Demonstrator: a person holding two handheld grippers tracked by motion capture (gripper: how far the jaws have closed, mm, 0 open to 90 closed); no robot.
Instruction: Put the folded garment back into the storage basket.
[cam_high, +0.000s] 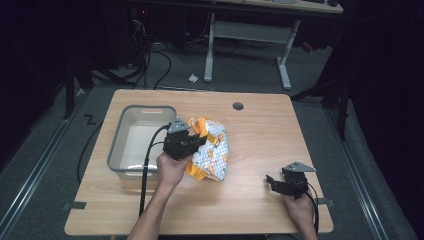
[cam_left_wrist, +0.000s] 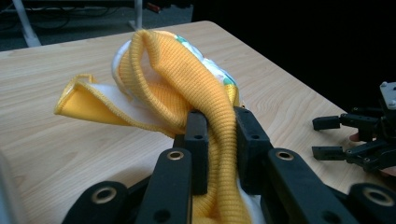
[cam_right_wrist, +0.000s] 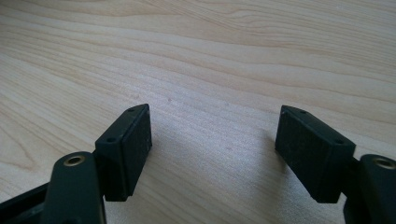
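Note:
A bundled cloth garment, orange knit with a white, orange and teal patterned side, lies at the middle of the wooden table. My left gripper is shut on the garment's orange ribbed edge, which is pinched between the two pads and lifted off the table. The garment's orange-trimmed flap hangs out to the left in the left gripper view. My right gripper rests low at the table's front right, open, with bare wood between its pads.
A grey plastic bin stands on the table's left half, just left of my left gripper. A round cable hole sits near the far edge. Beyond the table stand a white desk frame and floor cables.

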